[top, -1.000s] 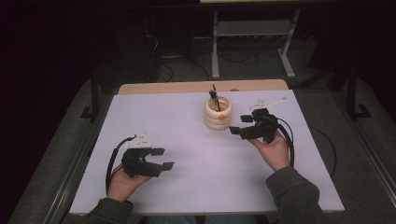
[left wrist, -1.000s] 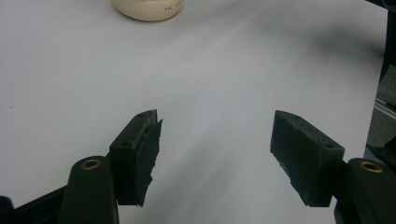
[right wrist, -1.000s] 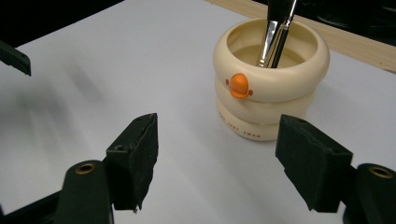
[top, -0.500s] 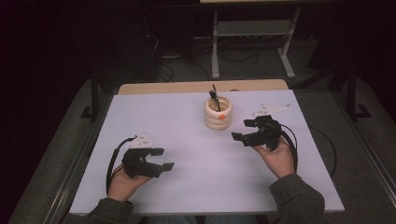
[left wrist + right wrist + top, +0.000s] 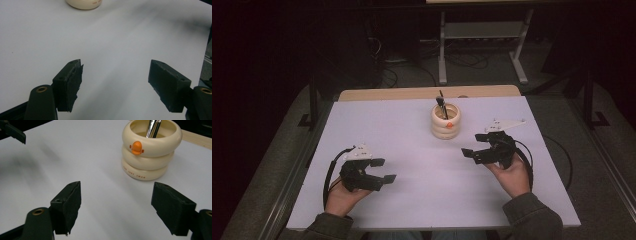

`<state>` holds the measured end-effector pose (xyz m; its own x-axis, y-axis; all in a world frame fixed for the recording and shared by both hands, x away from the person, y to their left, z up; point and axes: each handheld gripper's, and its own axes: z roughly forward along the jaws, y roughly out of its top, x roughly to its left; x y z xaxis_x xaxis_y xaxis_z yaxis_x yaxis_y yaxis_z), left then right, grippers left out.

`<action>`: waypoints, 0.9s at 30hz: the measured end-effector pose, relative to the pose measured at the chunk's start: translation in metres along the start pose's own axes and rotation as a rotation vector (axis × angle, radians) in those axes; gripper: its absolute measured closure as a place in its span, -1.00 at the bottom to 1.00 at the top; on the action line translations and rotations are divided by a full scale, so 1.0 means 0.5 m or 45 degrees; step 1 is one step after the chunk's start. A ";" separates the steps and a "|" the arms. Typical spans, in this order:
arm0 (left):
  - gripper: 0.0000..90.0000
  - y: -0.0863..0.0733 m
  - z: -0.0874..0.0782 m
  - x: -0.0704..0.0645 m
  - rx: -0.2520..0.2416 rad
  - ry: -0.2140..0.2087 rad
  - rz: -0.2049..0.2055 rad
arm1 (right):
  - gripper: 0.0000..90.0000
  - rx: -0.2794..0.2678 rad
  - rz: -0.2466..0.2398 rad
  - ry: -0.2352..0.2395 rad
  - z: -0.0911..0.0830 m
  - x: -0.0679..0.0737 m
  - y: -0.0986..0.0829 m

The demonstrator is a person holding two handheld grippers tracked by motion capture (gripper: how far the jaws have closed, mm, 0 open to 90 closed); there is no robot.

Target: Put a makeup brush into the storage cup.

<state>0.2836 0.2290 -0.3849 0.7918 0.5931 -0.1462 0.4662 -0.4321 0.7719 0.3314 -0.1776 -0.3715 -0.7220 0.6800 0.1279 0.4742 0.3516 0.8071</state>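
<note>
A cream ringed holder [image 5: 445, 121] with an orange duck bill on its side stands upright at the far middle of the white table [image 5: 412, 125]. A dark-handled utensil [image 5: 441, 102] sticks up out of it. In the right gripper view the holder [image 5: 150, 150] is ahead and to the right, with the metal utensil shaft [image 5: 153, 127] inside. My right gripper [image 5: 475, 152] hovers open to the holder's near right, nothing between its jaws. My left gripper [image 5: 382, 170] rests open at the near left, also with nothing in it. The holder's base [image 5: 83, 3] shows at the top of the left gripper view.
A bare wooden strip [image 5: 412, 93] runs along the table's far edge. Behind it stand a metal stand [image 5: 482, 45] and floor cables [image 5: 397, 75] in the dark. A black cable [image 5: 562, 160] loops off the right gripper toward the table's right edge.
My right gripper has drawn back from the holder toward the near right and now sits lower over the table. The left gripper has stayed put.
</note>
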 end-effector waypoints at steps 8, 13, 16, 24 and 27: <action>-0.42 -0.006 -0.007 0.004 -0.010 0.016 -0.002 | -0.49 -0.013 0.012 0.005 -0.006 0.011 -0.030; -0.43 -0.011 -0.006 0.003 -0.001 0.027 0.005 | -0.49 -0.020 0.037 0.013 -0.012 0.013 -0.049; -0.44 -0.016 -0.008 0.004 -0.001 0.035 0.003 | -0.50 -0.022 0.042 0.018 -0.013 0.017 -0.058; -0.45 -0.032 -0.023 0.011 -0.014 0.064 -0.018 | -0.50 -0.019 0.017 0.006 -0.011 0.030 -0.079; -0.46 -0.037 -0.025 0.010 -0.019 0.072 -0.032 | -0.52 -0.012 0.019 0.001 -0.011 0.032 -0.087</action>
<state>0.2740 0.2481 -0.3921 0.7562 0.6411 -0.1307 0.4794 -0.4070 0.7775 0.2962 -0.1854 -0.4016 -0.7154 0.6844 0.1406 0.4803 0.3356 0.8104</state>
